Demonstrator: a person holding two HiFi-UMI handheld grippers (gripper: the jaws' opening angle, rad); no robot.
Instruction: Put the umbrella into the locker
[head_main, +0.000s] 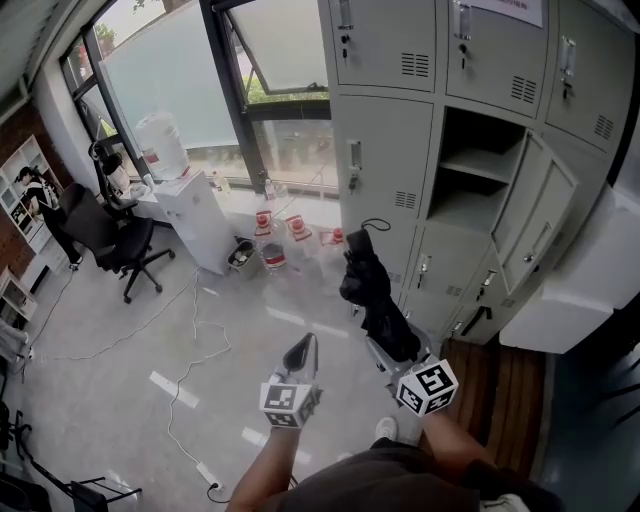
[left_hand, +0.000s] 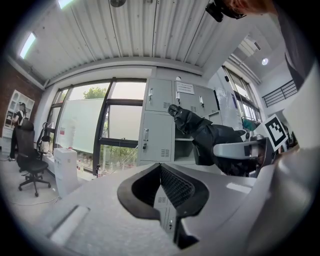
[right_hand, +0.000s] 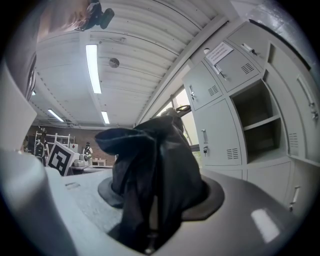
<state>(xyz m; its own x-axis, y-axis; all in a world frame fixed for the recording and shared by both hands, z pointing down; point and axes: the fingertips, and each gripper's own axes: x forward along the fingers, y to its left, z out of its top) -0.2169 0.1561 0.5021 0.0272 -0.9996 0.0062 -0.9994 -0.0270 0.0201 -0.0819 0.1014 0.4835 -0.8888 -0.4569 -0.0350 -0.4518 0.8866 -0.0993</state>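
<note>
A folded black umbrella (head_main: 370, 285) points up and away toward the grey lockers (head_main: 385, 160), with my right gripper (head_main: 388, 352) shut on its lower part. In the right gripper view its black fabric (right_hand: 150, 165) fills the space between the jaws and hides the pads. One locker compartment (head_main: 470, 175) stands open with a shelf inside, its door (head_main: 535, 220) swung out to the right. It lies up and to the right of the umbrella's tip. My left gripper (head_main: 303, 347) hangs beside the right one, shut with nothing in it (left_hand: 160, 166). From the left gripper view the umbrella (left_hand: 200, 132) shows to the right.
A white water dispenser (head_main: 190, 215) stands by the window at the left, with bottles (head_main: 275, 240) on the floor near it. A black office chair (head_main: 120, 240) and a person (head_main: 40, 200) are at the far left. A cable (head_main: 190, 370) trails over the floor. A white block (head_main: 590, 270) juts out at the right.
</note>
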